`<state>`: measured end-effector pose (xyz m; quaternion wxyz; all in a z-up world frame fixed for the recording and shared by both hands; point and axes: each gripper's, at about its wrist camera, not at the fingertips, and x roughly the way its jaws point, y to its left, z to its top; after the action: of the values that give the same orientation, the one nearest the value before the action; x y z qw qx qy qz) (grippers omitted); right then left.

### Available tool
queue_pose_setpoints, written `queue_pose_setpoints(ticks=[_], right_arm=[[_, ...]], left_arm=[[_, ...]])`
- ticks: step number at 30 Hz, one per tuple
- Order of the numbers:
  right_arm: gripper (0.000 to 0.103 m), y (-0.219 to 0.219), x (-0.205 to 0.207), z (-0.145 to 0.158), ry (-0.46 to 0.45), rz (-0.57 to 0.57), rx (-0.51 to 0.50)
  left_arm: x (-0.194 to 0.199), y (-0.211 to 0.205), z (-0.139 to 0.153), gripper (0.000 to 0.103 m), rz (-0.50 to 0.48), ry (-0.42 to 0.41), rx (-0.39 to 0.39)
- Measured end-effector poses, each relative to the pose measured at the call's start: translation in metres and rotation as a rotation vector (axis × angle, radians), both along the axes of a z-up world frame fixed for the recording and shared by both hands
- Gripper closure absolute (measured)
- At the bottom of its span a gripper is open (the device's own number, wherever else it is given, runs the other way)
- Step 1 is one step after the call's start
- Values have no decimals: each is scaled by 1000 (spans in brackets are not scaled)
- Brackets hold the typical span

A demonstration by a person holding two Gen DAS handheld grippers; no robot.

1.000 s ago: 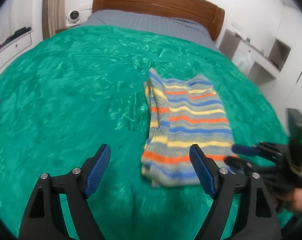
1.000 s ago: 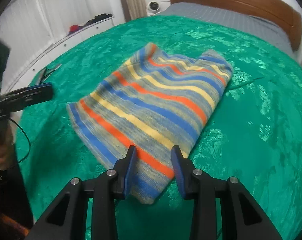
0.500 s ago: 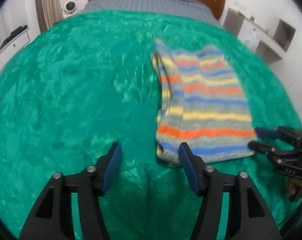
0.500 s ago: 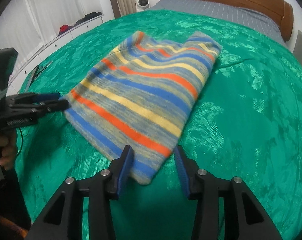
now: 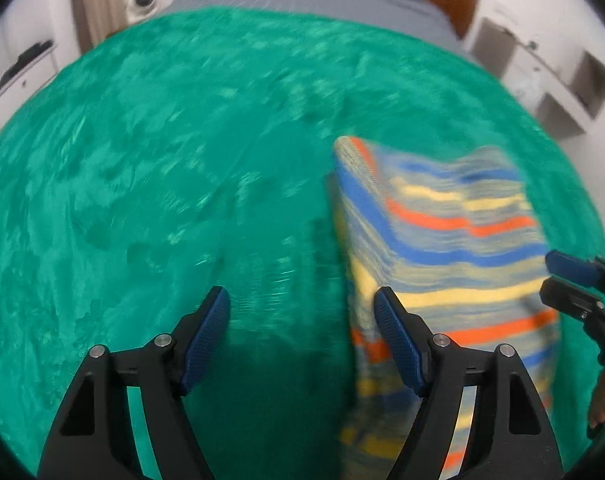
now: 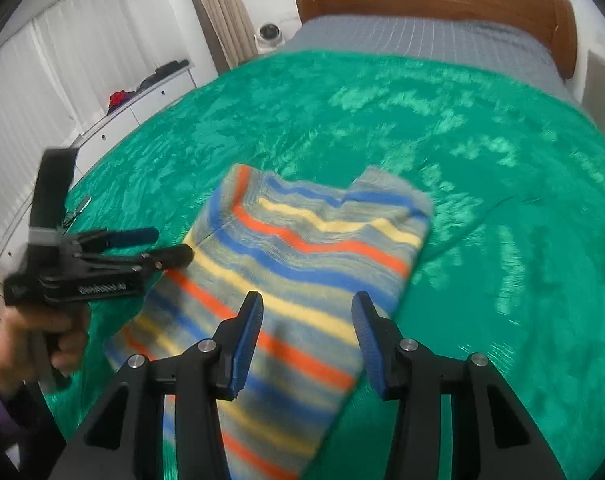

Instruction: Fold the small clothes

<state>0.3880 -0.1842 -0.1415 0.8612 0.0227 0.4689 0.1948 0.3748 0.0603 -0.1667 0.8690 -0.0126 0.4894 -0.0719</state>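
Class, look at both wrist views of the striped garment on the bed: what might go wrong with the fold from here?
1. The left claw is opening beside the garment, over bare blanket; it may pinch blanket instead.
2. The right claw stands open above the garment's near part, not gripping; closing there may bunch several layers.
3. Both views are blurred, so either grab may land off the edge.

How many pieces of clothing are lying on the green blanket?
1: a striped knit garment, folded, lying between both grippers. Other pieces may lie outside the views.
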Motion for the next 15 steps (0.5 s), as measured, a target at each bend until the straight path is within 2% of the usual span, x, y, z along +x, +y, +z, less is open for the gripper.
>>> queue_pose_setpoints(ticks=[2,3,5,6,7,8,9,10,11,13,15], right_arm=[[56,-2,5,-17,39,-16,-11],[56,-7,3,-20,41,-31,-7],[56,-22,-7,-16,25,-74,43],[48,-31,-12,-13,23,-101,71],[42,-41,-17,-9,21,-128,112],[31,-50,-22,-7,16,-147,159],[28,-57,-25,-6,15,-162,207],[28,-63,-26,-9,32,-168,266],[28,-66,-22,-15,68,-171,322],[28,-69,-13,-32,148,-187,411],[28,-66,-5,-49,202,-191,473]], left_arm=[[-2,11,-4,43,28,9,19],[-3,15,-4,43,34,11,26],[-12,31,1,42,47,4,-19],[-17,38,5,40,52,-6,-67],[-21,45,11,32,43,-21,-151],[-24,47,15,22,24,-32,-225],[-26,47,18,18,-13,-32,-306],[-24,41,18,13,-41,-20,-337],[-21,33,14,12,-79,9,-360],[-12,14,-1,13,-134,84,-347],[-9,0,-13,16,-162,120,-297]])
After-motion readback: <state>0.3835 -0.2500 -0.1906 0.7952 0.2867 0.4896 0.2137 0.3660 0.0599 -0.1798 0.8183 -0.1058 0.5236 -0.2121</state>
